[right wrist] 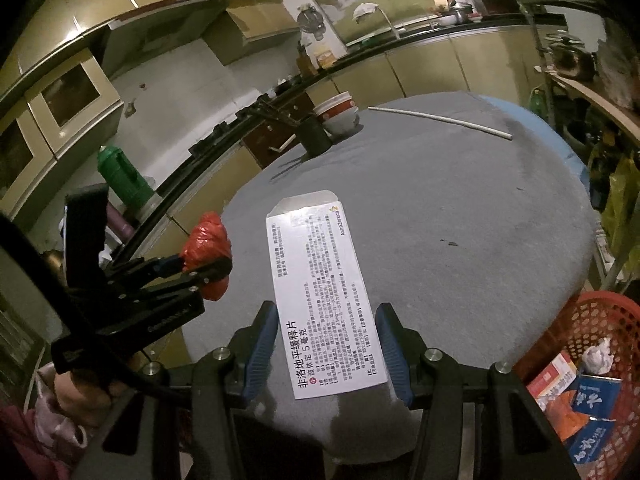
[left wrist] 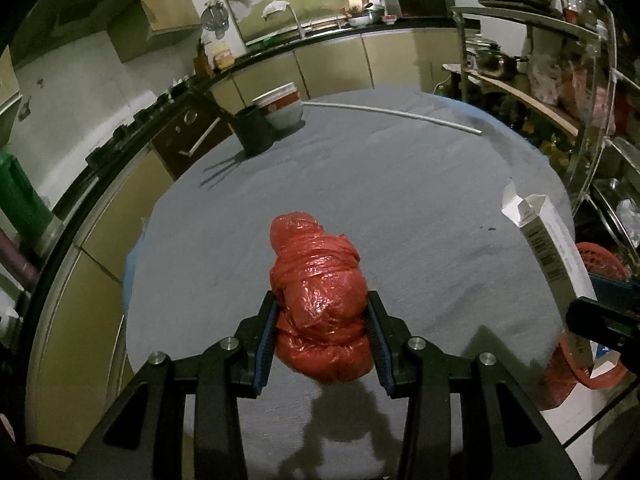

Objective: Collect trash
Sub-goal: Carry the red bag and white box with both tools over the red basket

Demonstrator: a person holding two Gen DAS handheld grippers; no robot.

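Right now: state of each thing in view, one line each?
left gripper: shut on red plastic bag, off the table
red plastic bag: bundled tight, held
right gripper: shut on white medicine box
white medicine box: end flap open, held above the table
red basket: beside the table, already holding boxes and crumpled paper
white rod: lying on the table's far side

Both claws [left wrist: 322,334] [right wrist: 328,344] clamped, seemingly angled down.

Glossy crinkled plastic bag [left wrist: 318,300], matt printed card box [right wrist: 326,300], grey cloth table cover [left wrist: 400,184].
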